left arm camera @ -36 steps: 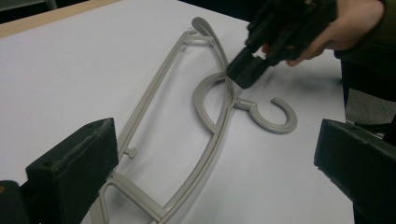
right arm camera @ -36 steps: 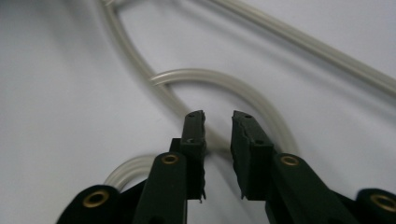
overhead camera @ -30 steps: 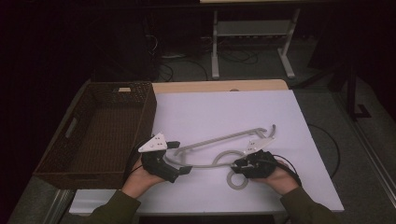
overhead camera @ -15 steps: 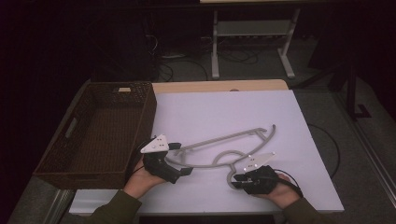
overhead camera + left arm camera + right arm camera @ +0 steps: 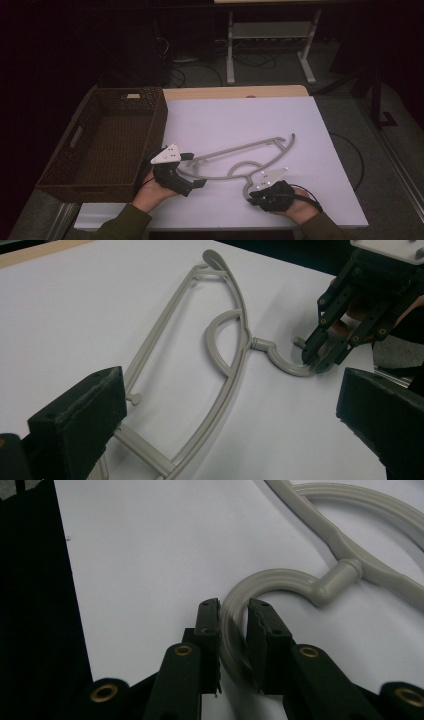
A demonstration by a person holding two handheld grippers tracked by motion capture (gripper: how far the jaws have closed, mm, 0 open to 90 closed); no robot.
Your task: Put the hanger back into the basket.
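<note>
**Hanger: hook end at right gripper**

Right gripper (image 5: 234,625): jaws had just been closing, nearly shut astride the hook (image 5: 270,580), pads almost touching it. Left gripper (image 5: 196,172): jaws wide, nothing held, set over the far arm tip. Hanger (image 5: 235,155): flat on the table (image 5: 320,130), long axis running crosswise between the grippers. Basket (image 5: 65,177): noted beyond the left gripper.

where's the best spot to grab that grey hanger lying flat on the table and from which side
Take the hanger by its hook, coming from the near table edge: the curved, slim hook juts toward the person, clear of the frame. The right gripper already straddles it, jaws just closing.
</note>
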